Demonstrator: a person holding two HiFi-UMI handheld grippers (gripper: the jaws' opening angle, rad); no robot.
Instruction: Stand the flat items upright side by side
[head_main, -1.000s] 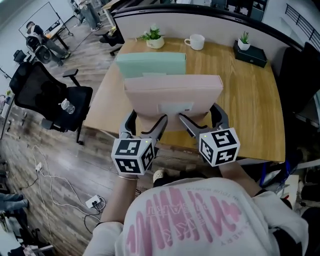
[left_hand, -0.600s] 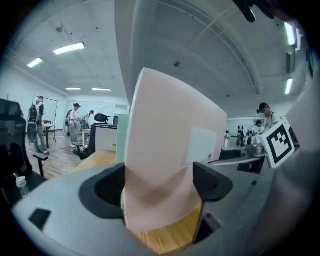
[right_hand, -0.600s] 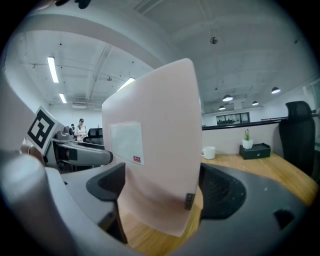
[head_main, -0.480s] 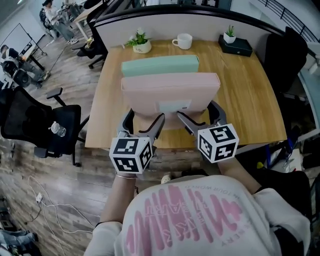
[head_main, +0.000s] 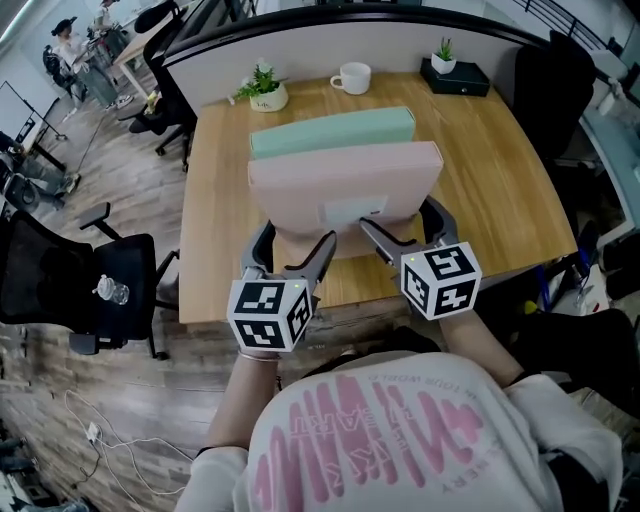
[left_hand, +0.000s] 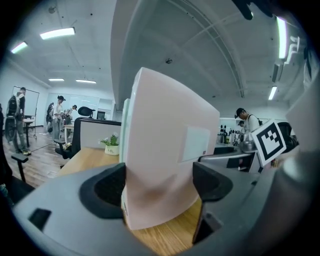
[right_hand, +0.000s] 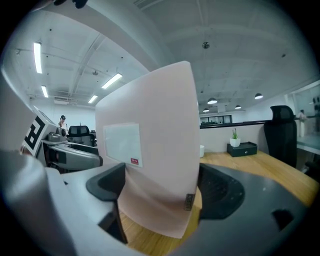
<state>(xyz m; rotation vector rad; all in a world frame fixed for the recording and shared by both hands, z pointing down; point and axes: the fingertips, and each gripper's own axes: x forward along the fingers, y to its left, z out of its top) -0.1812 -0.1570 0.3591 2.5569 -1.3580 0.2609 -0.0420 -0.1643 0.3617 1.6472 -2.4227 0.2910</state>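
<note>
Desk (head_main: 500, 200): wooden, set in an open office.
Left gripper (head_main: 295, 238): jaws spread wide, clamped on pink file (head_main: 345, 185) at lower left.
Right gripper (head_main: 402, 222): likewise clamped, lower right.
Pink file: held upright, frame centre.
Green file (head_main: 335, 132): stood upright just behind.
Progress: judged nearly done; only release is left.

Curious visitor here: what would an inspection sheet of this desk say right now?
Surface: wooden desk.
Job's things: pink file box upright near the front; green file box upright close behind it.
Clutter: potted plant, white mug, black box with small plant, along the back.
Grippers: left gripper and right gripper each clamp the pink file box low down.
Cables: white cables on the floor, left.
Surroundings: office chair holding a bottle; people far off.
</note>
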